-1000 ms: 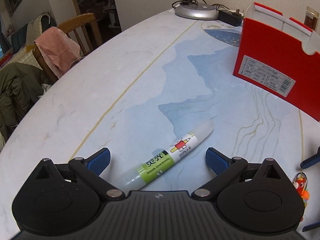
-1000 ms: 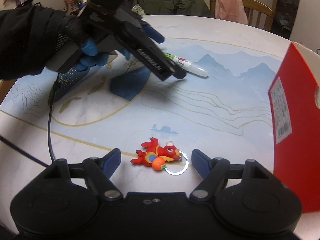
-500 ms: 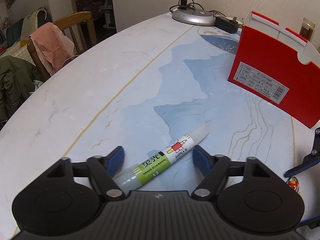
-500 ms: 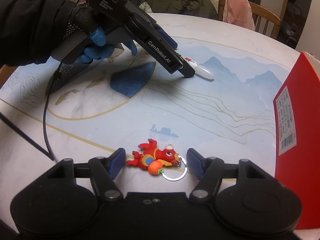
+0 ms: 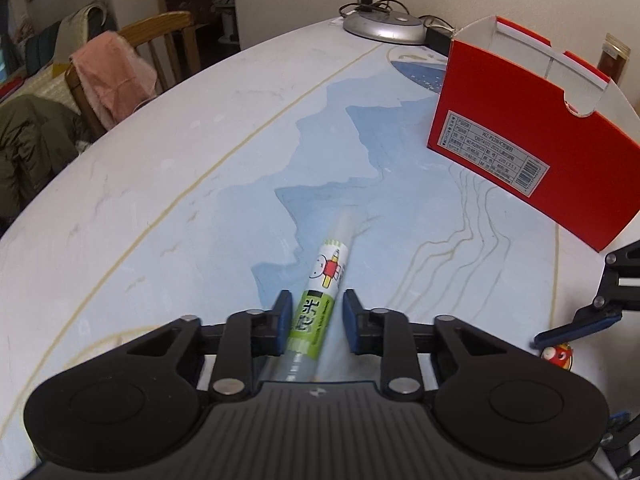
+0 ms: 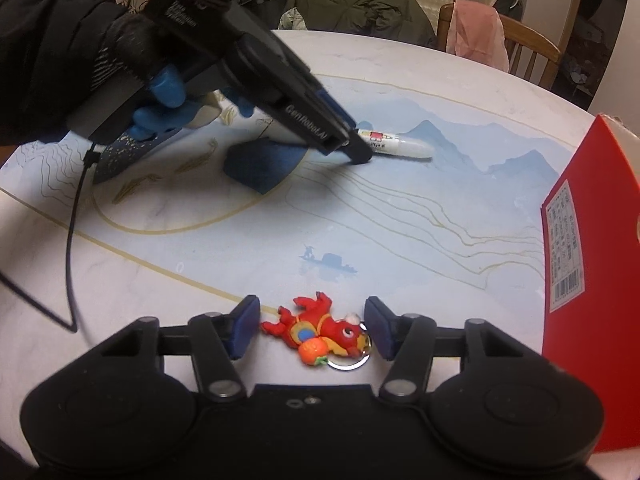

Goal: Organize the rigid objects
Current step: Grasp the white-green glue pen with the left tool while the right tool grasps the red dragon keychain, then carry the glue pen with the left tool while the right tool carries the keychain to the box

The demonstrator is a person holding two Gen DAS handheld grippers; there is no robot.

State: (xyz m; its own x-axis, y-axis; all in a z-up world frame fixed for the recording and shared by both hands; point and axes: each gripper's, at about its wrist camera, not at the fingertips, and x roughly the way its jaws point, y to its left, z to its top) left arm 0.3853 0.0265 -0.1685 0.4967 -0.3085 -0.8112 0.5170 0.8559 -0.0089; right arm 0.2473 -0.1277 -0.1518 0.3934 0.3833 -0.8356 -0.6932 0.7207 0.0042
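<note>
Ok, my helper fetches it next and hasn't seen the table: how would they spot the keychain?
Start at the red box standing on the painted table. The keychain lies nearer, between the right gripper's closing jaws. It is a red figure on a metal ring, unlike the long glue stick.

glue stick [image 5: 320,304] blurred, red box [image 6: 592,264] cut off

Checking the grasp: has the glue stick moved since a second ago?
Yes. The glue stick swung from slanting across the table to pointing more toward the red box.
</note>
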